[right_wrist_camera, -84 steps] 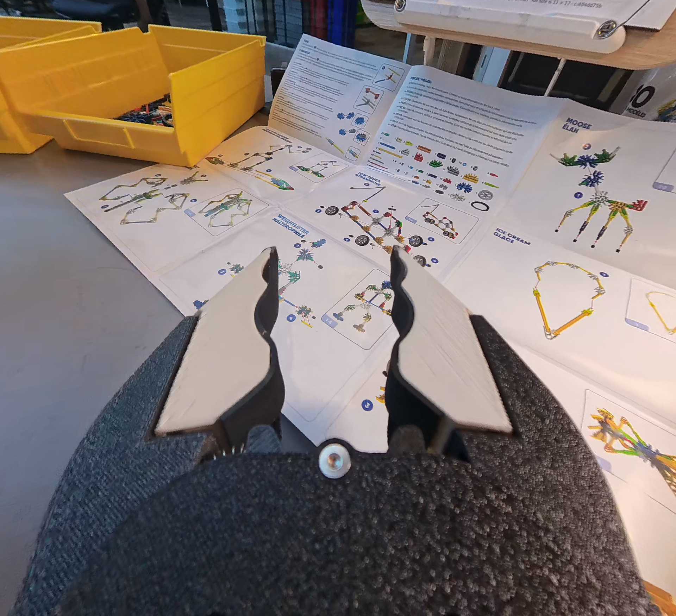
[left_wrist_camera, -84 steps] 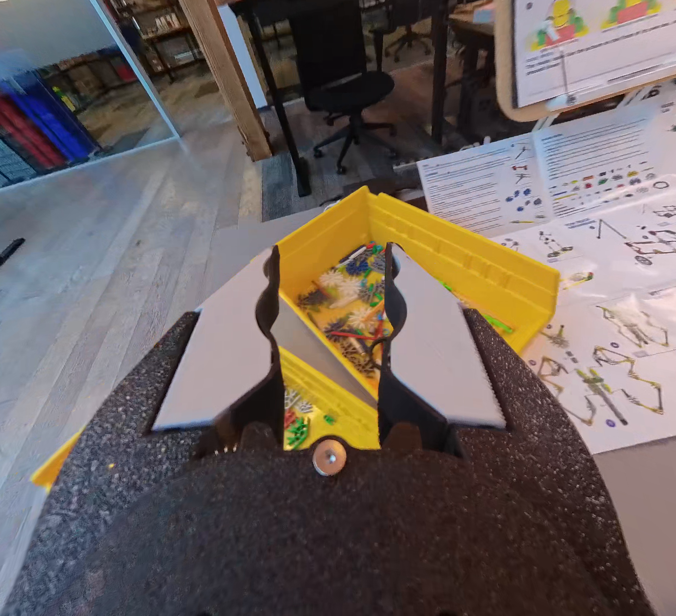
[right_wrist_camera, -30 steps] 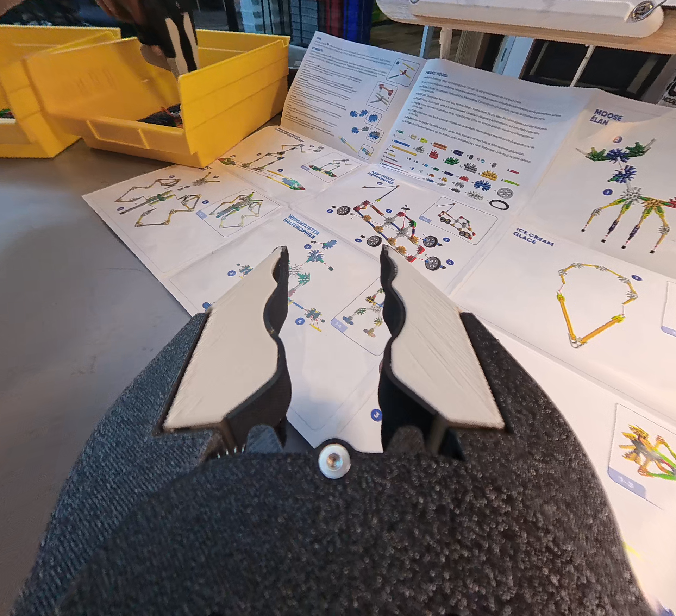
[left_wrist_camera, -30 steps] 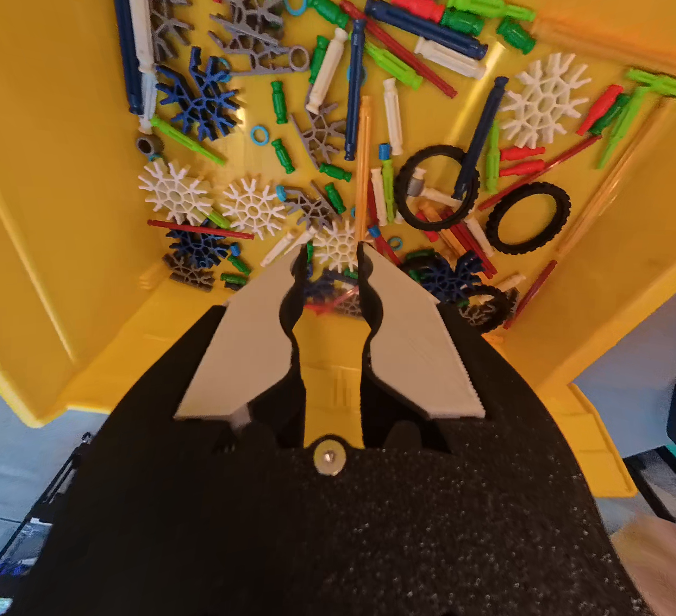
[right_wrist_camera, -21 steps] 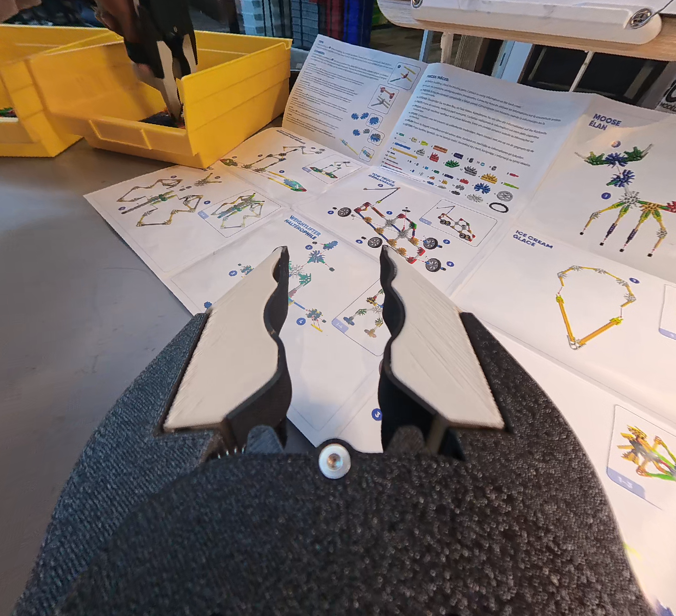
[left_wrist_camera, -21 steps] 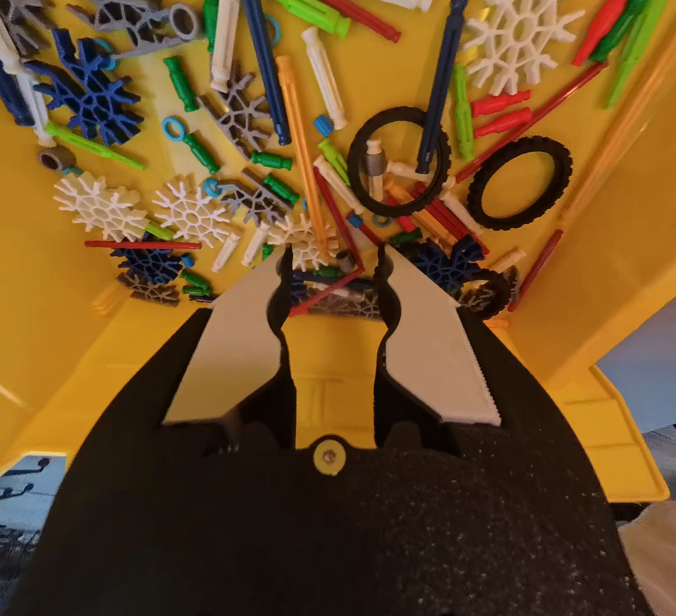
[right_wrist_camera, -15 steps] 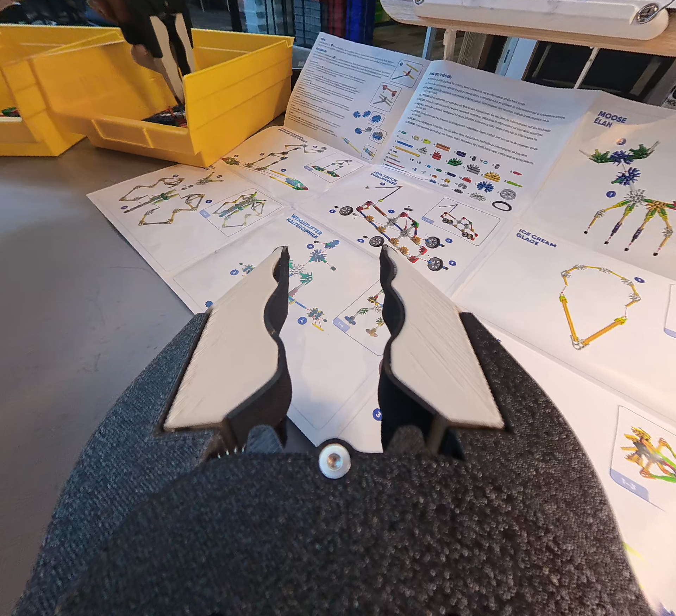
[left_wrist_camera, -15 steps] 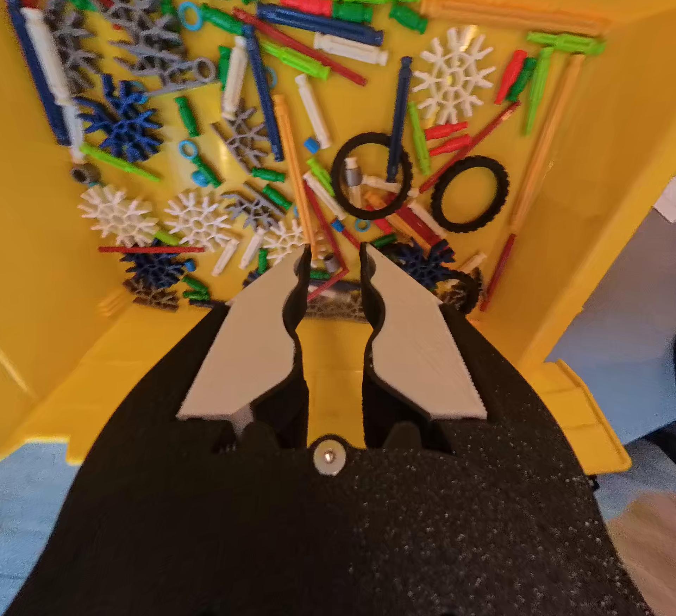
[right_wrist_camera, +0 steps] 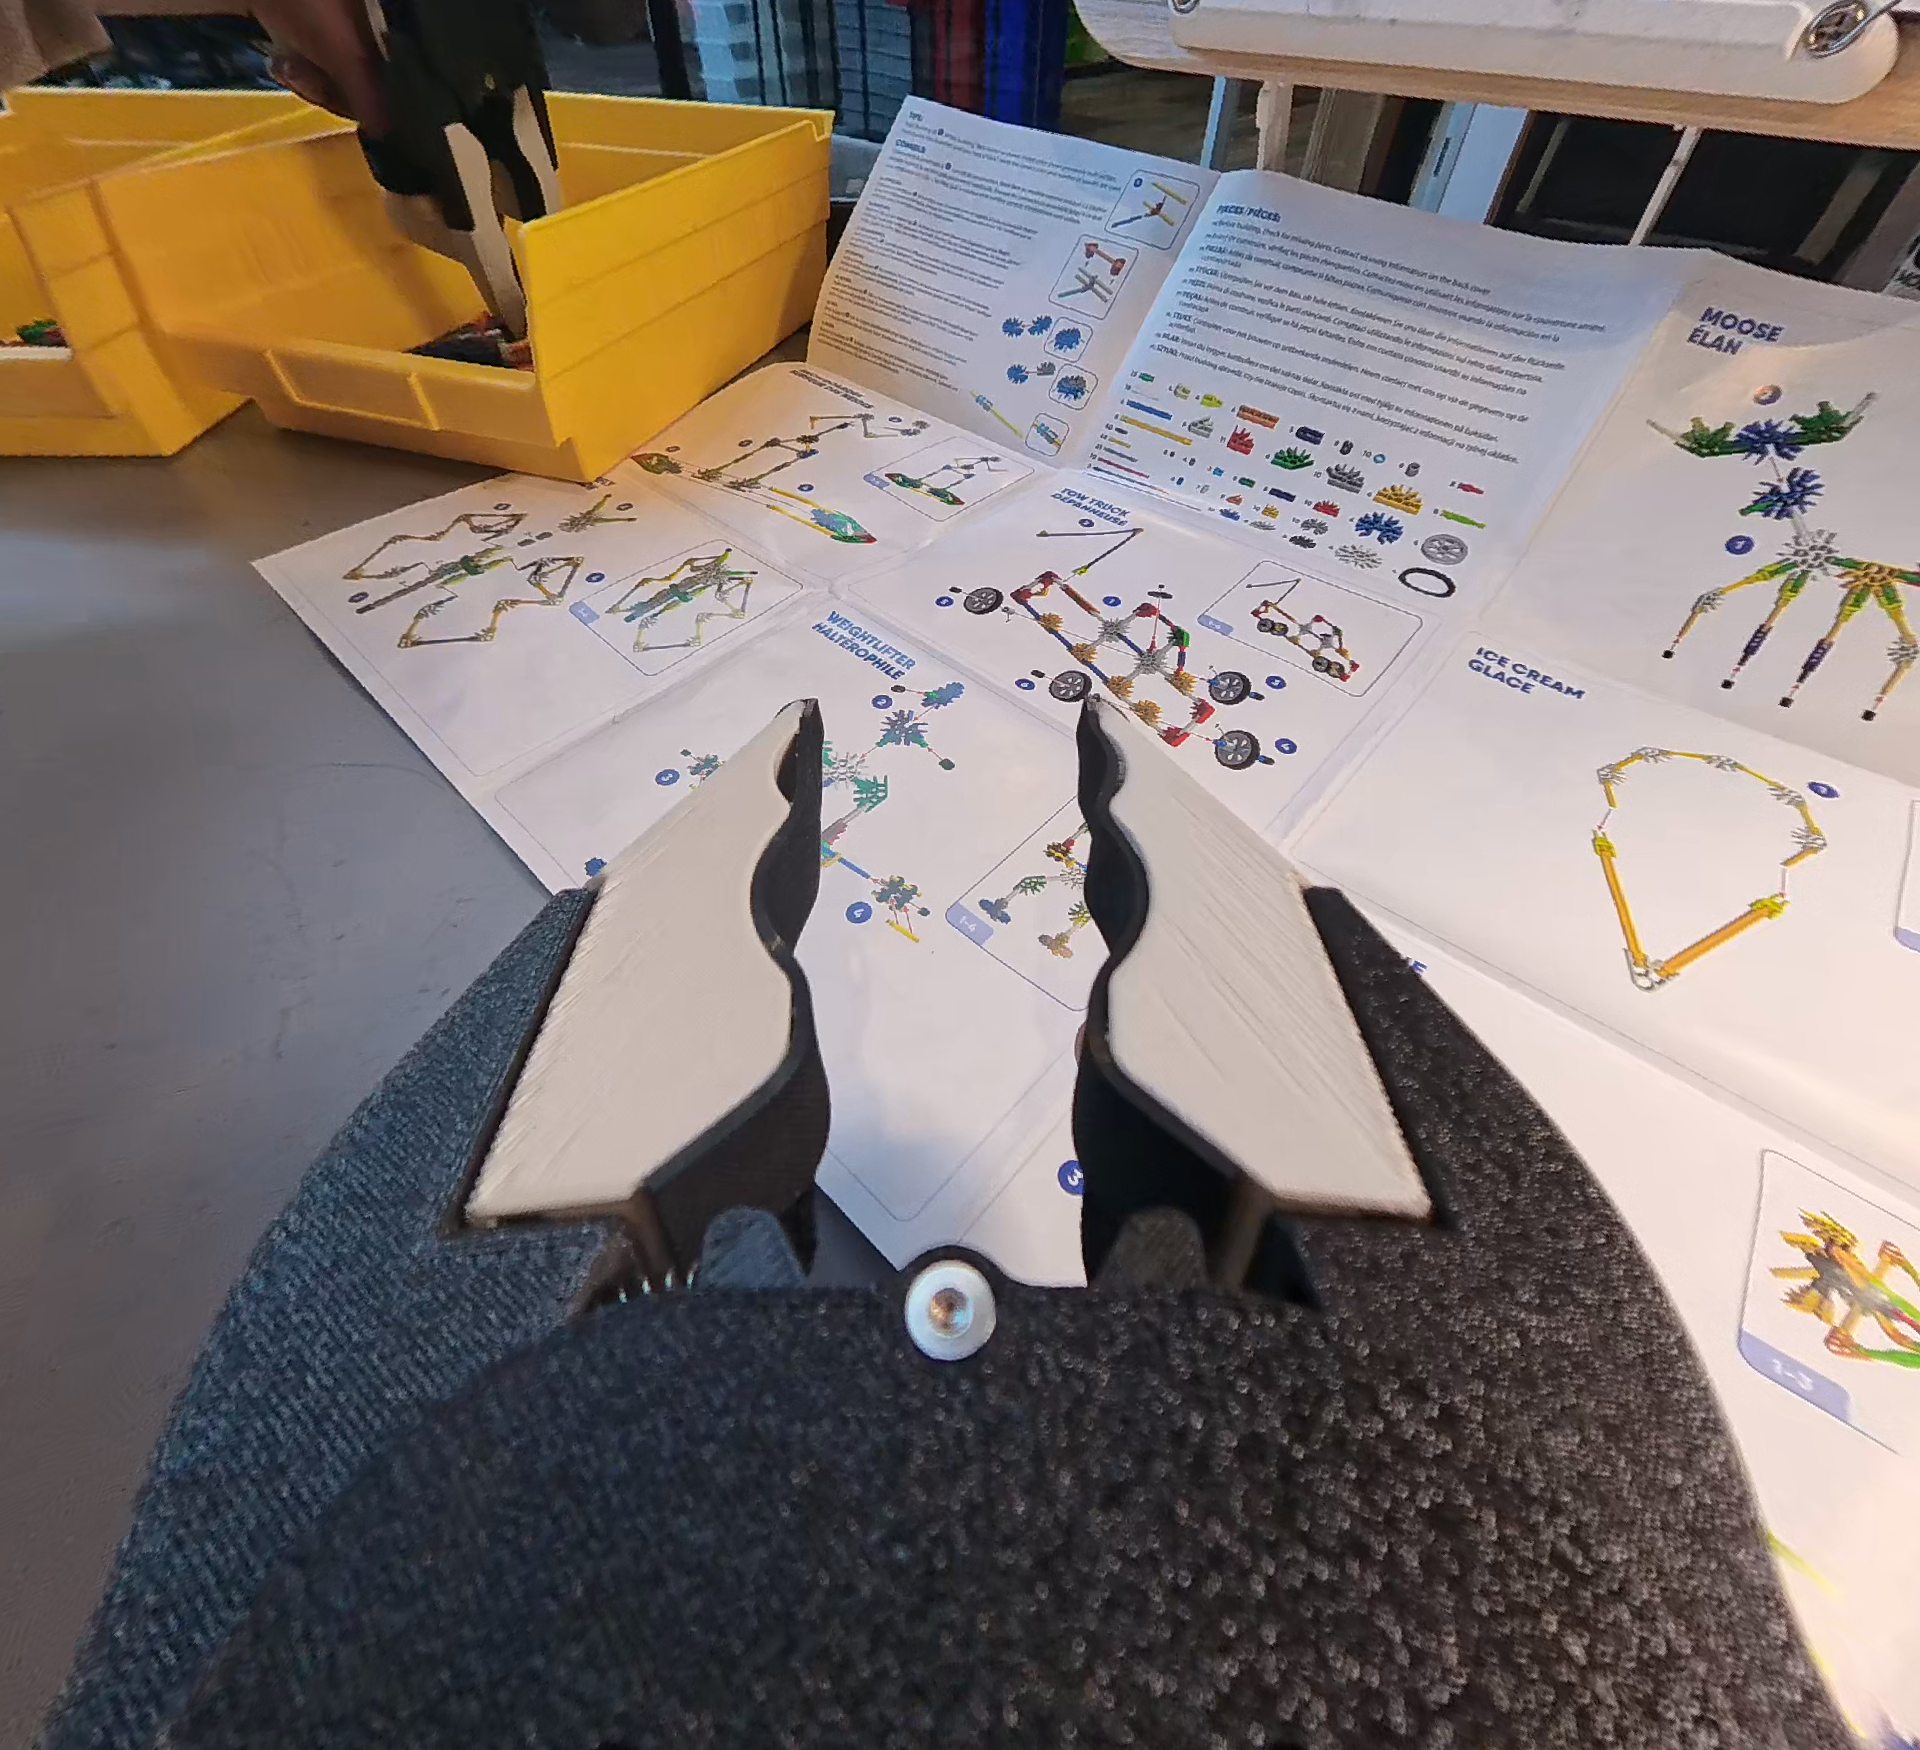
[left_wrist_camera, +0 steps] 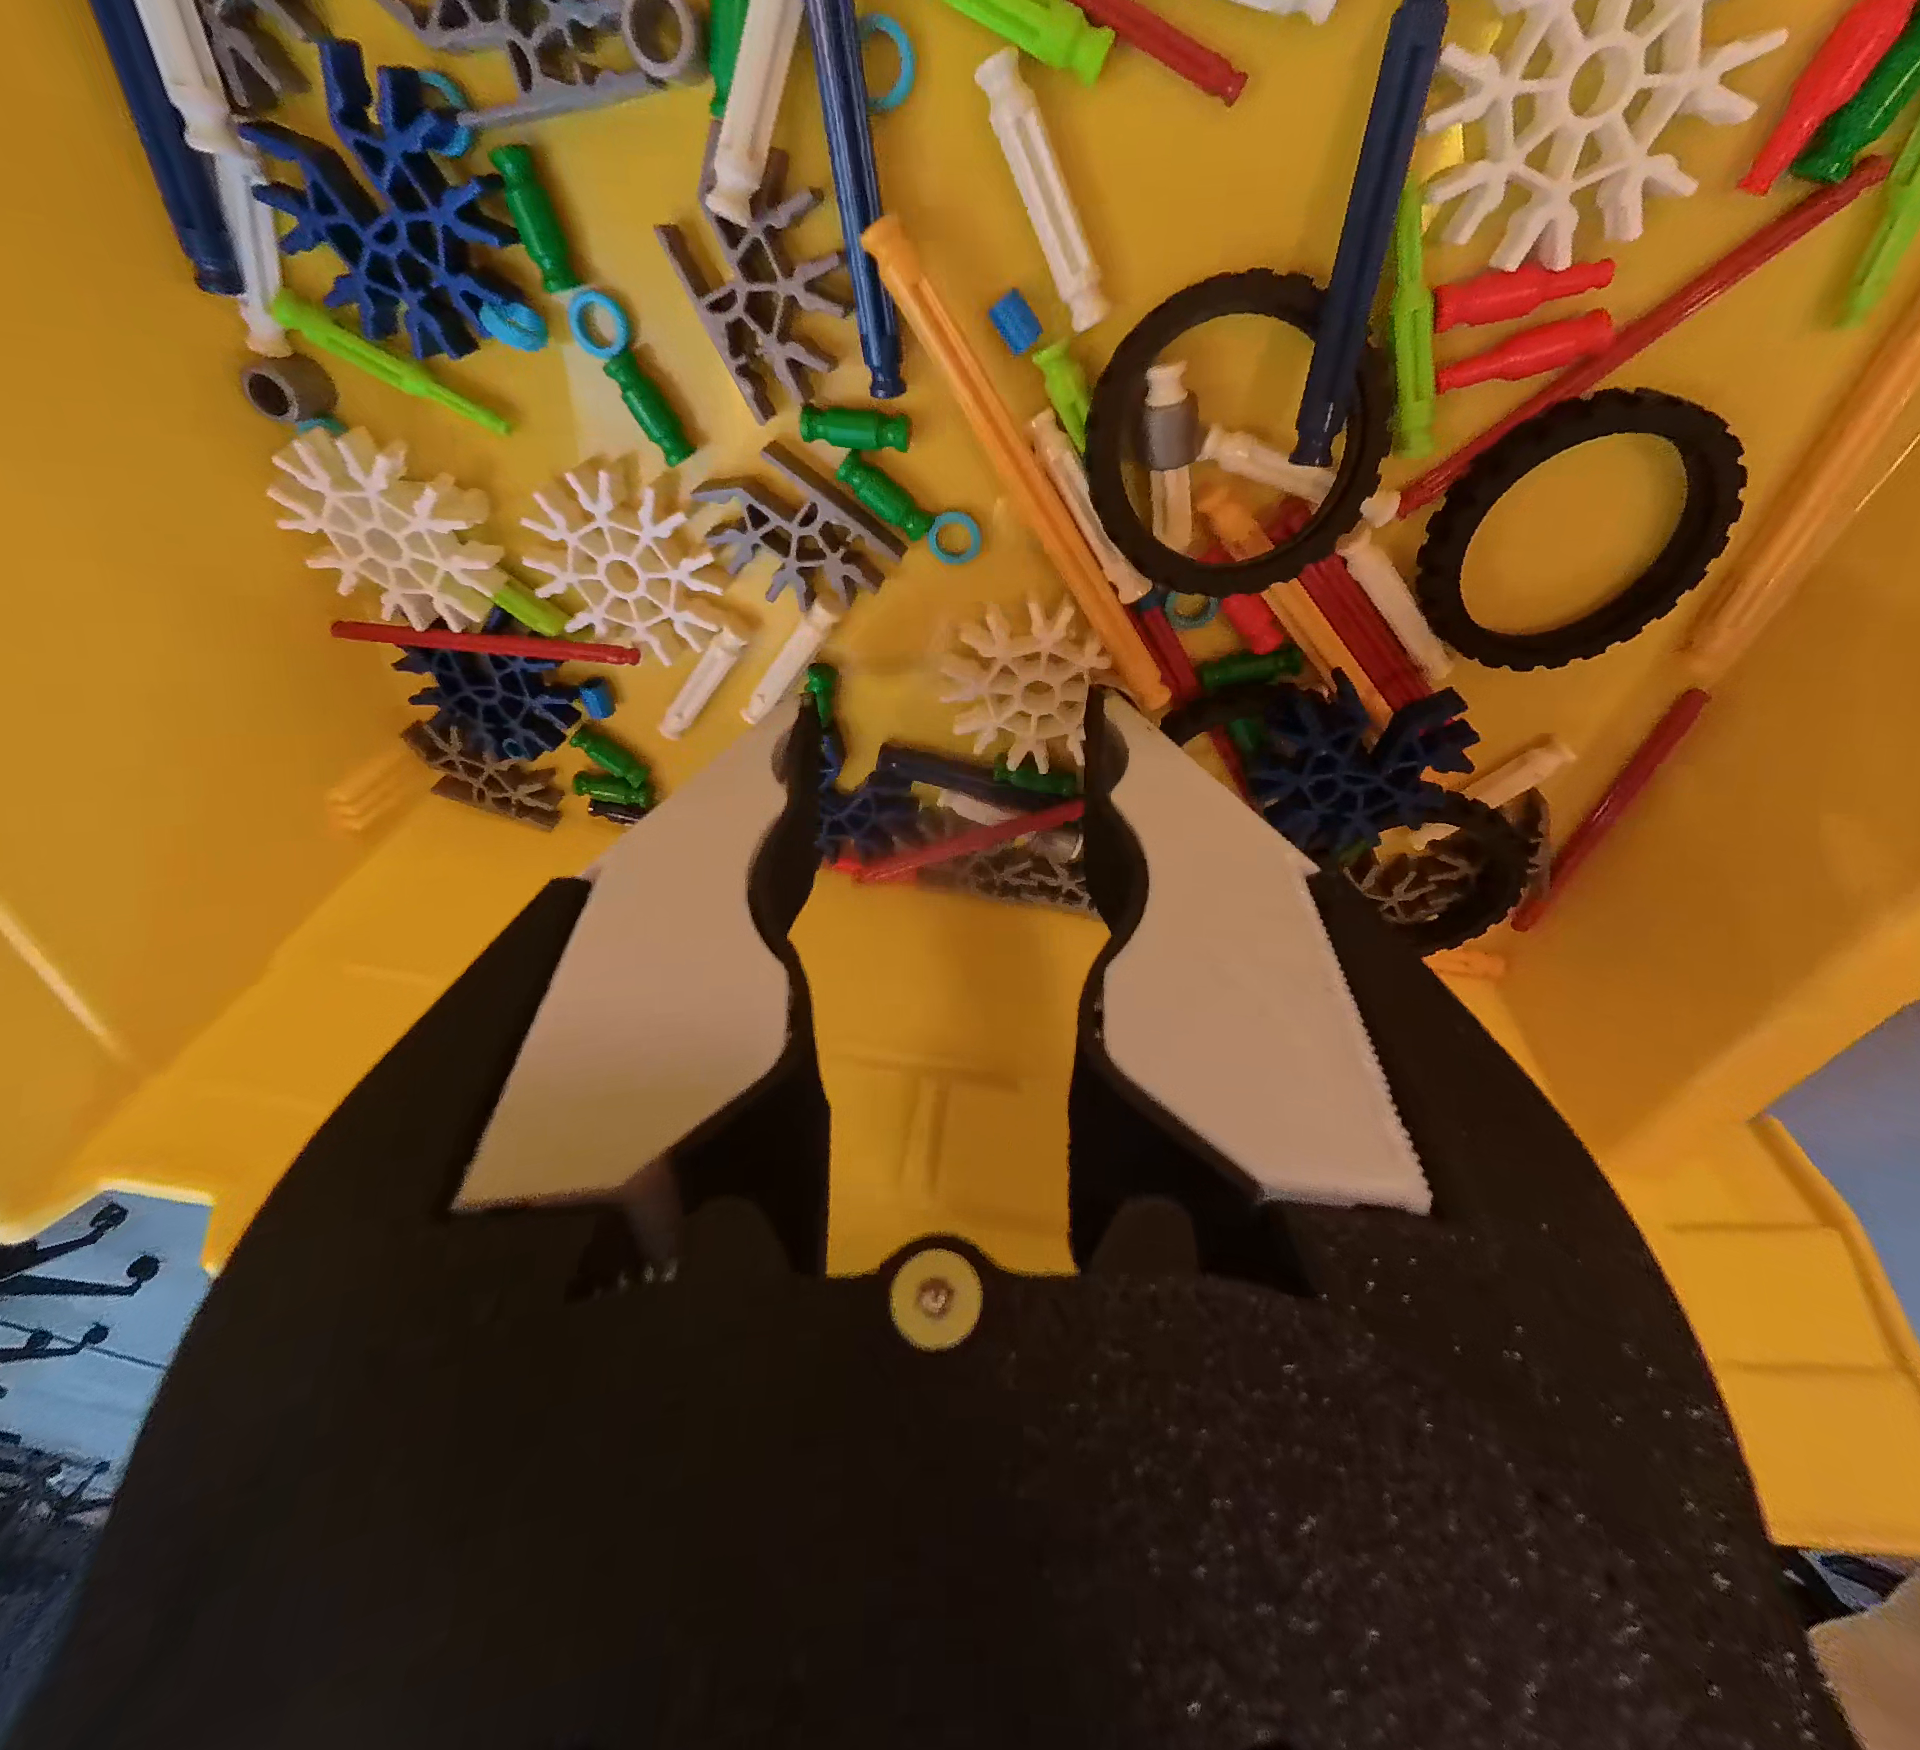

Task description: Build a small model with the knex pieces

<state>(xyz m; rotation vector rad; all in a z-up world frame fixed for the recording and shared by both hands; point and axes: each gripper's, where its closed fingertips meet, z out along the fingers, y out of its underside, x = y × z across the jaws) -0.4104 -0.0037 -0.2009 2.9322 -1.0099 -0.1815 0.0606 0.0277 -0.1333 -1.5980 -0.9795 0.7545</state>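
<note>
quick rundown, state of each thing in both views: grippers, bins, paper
left gripper: open, tips down in the bin over a red rod
right gripper: open, empty, above the sheet
yellow bin: on the table, holding loose building pieces
red rod: lying loose between the left tips, not gripped
black tyre: lying flat in the bin
instruction sheet: unfolded, mostly flat on the table
</note>
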